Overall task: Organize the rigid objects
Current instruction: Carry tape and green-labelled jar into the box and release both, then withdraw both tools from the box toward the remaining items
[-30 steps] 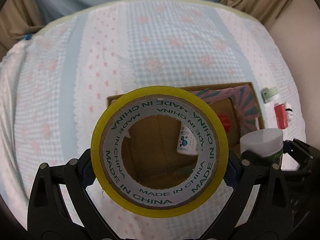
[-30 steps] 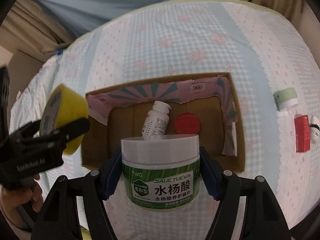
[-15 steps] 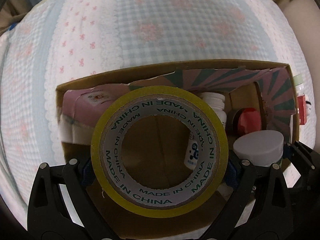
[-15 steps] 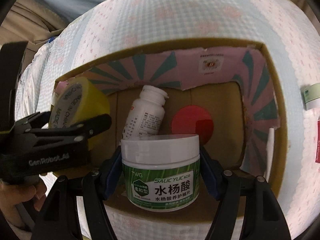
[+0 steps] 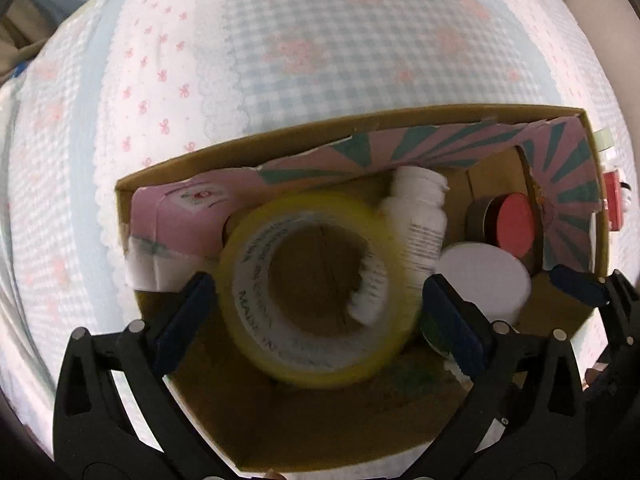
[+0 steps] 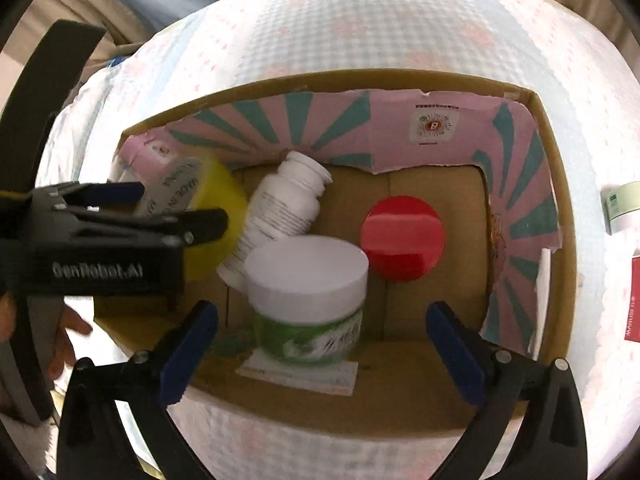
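Observation:
An open cardboard box (image 5: 360, 124) (image 6: 360, 76) with a pink and teal lining lies on the checked cloth. My left gripper (image 5: 320, 312) hangs over its left half, jaws opening. The yellow tape roll (image 5: 316, 300) (image 6: 216, 208) sits blurred between the pads, clear of both. My right gripper (image 6: 322, 328) is over the box's near side, jaws opening. The white-lidded green jar (image 6: 308, 296) (image 5: 480, 276) stands free between its fingers on the box floor. A white pill bottle (image 6: 288, 208) (image 5: 420, 208) and a red-lidded tin (image 6: 402, 236) (image 5: 516, 220) lie inside too.
A paper slip (image 6: 300, 372) lies under the jar. Outside the box's right wall lie a pale green jar (image 6: 622, 208) and a red carton (image 6: 634, 296) (image 5: 614, 208). The checked bedspread (image 5: 320, 40) spreads beyond. A hand (image 6: 64, 332) holds the left gripper.
Both grippers have sunk into the box. Both jaws have spread: the tape roll and the green jar have left their pads and dropped lower in the box.

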The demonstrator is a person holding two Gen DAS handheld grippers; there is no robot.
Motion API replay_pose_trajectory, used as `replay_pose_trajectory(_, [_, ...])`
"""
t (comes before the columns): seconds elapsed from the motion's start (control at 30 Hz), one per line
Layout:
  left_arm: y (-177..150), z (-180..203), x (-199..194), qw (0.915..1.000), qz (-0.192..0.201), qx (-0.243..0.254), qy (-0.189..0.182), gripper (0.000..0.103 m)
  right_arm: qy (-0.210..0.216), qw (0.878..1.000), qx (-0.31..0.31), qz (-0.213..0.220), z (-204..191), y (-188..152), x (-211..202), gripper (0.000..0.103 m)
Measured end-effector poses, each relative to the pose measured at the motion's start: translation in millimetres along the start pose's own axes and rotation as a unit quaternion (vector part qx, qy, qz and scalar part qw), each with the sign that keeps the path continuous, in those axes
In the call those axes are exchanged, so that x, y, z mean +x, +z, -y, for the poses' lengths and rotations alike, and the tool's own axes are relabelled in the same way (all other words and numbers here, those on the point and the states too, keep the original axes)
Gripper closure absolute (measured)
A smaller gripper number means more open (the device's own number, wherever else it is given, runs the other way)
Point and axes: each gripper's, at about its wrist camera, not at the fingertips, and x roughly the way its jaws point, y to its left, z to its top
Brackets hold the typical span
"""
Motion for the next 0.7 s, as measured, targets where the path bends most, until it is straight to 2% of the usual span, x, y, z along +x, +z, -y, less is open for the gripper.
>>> replay_pose_trajectory(0.1, [-3,-3,-10,1.0,0.007,-0.005,-0.001,0.0,0.009,1.0,0.018,0.017,6,-8,-9,0.0])
replay_pose_trajectory(0.27, [-14,-3,-26,0.9998,0.018,-0.011,-0.003,0.0,-0.001,0.999,0.022,0.046,11,-12,-26,0.0])
replay_pose_trajectory(0.7, [-41,-5,-83,0.9974,0.066,-0.03,0.004,0.0,-0.022,0.997,0.011,0.073,1,-21,-73,0.0])
